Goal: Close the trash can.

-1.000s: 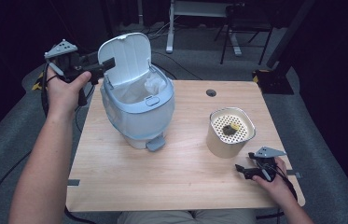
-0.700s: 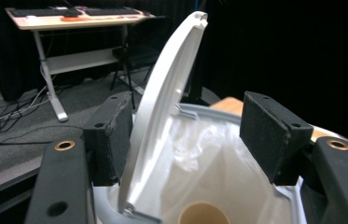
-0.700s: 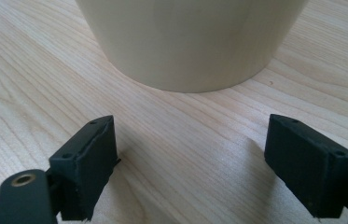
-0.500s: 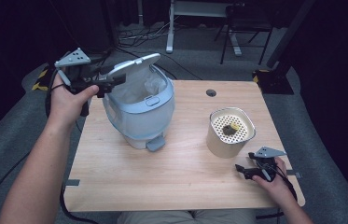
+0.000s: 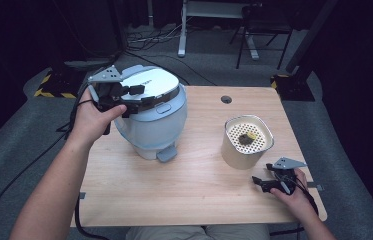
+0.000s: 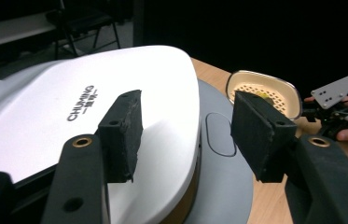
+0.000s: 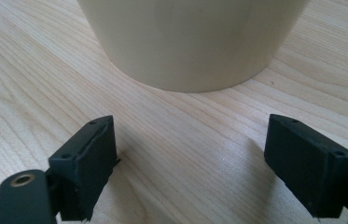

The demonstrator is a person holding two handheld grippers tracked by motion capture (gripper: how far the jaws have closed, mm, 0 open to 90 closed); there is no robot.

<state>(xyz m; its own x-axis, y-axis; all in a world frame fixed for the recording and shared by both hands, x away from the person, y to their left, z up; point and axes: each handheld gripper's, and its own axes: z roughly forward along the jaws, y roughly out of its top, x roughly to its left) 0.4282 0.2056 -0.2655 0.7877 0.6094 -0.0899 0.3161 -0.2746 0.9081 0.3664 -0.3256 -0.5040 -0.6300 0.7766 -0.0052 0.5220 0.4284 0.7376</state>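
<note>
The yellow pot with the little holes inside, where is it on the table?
In the high view the cream pot stands on the table's right half, right of the blue cooker and just beyond the right gripper.

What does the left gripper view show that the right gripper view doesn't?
Left gripper view: the cooker's white lid lowered under its open jaws, with a brand name printed on it, the grey latch button, the perforated top of the cream pot, and the other gripper held in a hand beyond it. Right gripper view: the pot's smooth side wall close up, standing on the table just ahead of its own open jaws. Both share the pot and the wooden table, and each looks past an open pair of black jaws.
</note>
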